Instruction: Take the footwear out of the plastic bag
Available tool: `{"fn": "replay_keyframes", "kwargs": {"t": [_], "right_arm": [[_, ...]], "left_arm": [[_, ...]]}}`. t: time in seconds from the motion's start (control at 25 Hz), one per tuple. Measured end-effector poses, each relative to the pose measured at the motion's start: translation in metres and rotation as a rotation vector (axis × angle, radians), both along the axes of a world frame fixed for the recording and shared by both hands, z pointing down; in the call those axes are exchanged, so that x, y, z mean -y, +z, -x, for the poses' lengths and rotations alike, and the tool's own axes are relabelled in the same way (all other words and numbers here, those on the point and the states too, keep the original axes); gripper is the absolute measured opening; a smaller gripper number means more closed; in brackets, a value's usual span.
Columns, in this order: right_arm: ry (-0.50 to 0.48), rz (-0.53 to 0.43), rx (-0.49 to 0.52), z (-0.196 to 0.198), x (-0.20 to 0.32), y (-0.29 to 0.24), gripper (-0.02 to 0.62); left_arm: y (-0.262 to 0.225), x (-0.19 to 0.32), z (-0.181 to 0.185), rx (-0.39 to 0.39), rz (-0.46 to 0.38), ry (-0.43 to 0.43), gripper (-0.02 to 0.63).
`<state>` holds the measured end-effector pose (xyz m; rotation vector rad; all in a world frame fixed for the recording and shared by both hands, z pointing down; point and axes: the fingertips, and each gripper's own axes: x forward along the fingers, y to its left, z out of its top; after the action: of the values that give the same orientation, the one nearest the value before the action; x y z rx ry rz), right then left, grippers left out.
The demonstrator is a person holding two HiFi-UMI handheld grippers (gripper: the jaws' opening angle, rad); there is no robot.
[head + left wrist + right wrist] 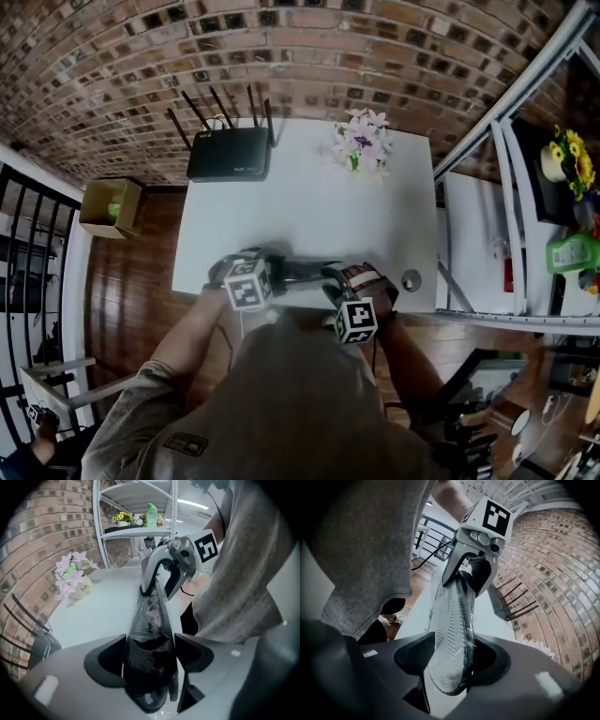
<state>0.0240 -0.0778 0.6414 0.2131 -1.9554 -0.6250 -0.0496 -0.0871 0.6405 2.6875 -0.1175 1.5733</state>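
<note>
L gripper [150, 654] jaws wide, astride shoe [306, 270] at its 9 o'clock end; R gripper [451, 654] clamps 3 o'clock end. Shoe inside plastic bag [162, 617], at table [300, 202] 6 o'clock edge.

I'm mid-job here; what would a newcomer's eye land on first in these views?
The bagged shoe at the white table's near edge, spanning both grippers: its treaded sole between the right gripper's jaws, its other end between the left gripper's jaws. Behind it stand a black router, back left, and pink flowers, back right.
</note>
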Motion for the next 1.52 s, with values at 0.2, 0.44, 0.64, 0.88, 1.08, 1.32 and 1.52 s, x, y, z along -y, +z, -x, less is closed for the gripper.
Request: {"fn": "replay_keyframes", "kwargs": {"t": [0.2, 0.44, 0.64, 0.88, 1.08, 1.32, 1.52], "right_arm": [[0.081, 0.118, 0.140, -0.001, -0.001, -0.014, 0.265], [0.226, 0.245, 0.365, -0.030, 0.011, -0.050, 0.247], [0.339, 0.295, 0.431, -0.076, 0.019, -0.061, 0.091], [0.276, 0.375, 0.263, -0.084, 0.000, -0.023, 0.061], [0.280, 0.400, 0.280, -0.072, 0.003, -0.009, 0.133], [0.243, 0.434, 0.274, -0.063, 0.003, -0.004, 0.146], [0.216, 0.448, 0.266, -0.054, 0.005, 0.002, 0.181]], "left_arm": [[-0.004, -0.001, -0.001, -0.005, -0.045, 0.008, 0.250], [-0.010, -0.006, 0.002, -0.041, -0.067, -0.011, 0.208], [-0.017, -0.011, 0.005, -0.053, -0.101, -0.003, 0.181], [-0.019, -0.014, 0.007, -0.031, -0.134, 0.025, 0.176], [-0.021, -0.014, 0.007, -0.022, -0.161, 0.035, 0.173], [-0.021, -0.016, 0.008, -0.012, -0.182, 0.056, 0.172], [-0.022, -0.015, 0.006, -0.010, -0.214, 0.076, 0.172]]}}
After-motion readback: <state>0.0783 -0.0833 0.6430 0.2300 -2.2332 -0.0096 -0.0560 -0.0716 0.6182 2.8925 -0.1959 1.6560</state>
